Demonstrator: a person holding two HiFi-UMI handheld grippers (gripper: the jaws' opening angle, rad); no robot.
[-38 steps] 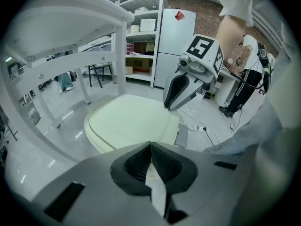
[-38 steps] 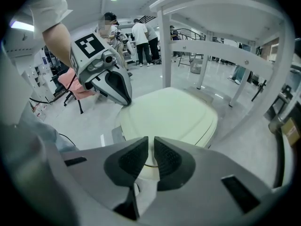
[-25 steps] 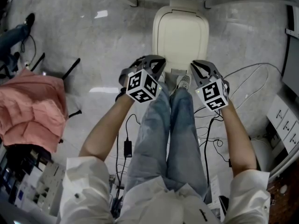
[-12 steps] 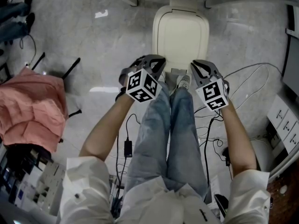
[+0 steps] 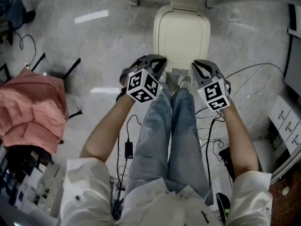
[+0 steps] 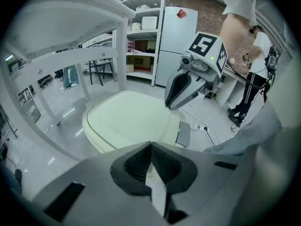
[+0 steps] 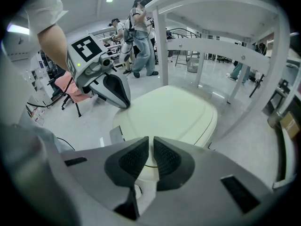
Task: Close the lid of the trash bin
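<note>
Floor [image 5: 108,36] of pale grey marble is carrying everything we are looking at, and bare stretches of it are lying open to the left of the trash bin [image 5: 181,36] and beyond our left arm. White table [image 6: 84,55] rails and legs are standing over the bin's far end, flanking it on both sides. The bin is sitting straight ahead of our feet. Its long axis is running directly away from us, its near, narrower end is pointing at our shoes, and its far end is reaching under the table.

Its lid [image 7: 174,112] is lying flat and closed, a cream rounded rectangle with a fine seam tracing its rim and no gap showing along the edge. Pink cloth [image 5: 30,107] is draping over a seat well to the left, clear of the bin.

We are holding the left gripper [image 5: 159,61] just off the lid's near left corner, with its fingers pressing together on nothing. We are holding the right gripper [image 5: 196,65] off the near right corner, its fingers standing a thin slit apart, also empty.

Black cables [image 5: 244,74] are looping across the floor to the right, near that gripper. A small grey pedal [image 5: 178,72] is jutting from the bin's near end, between the two grippers.
</note>
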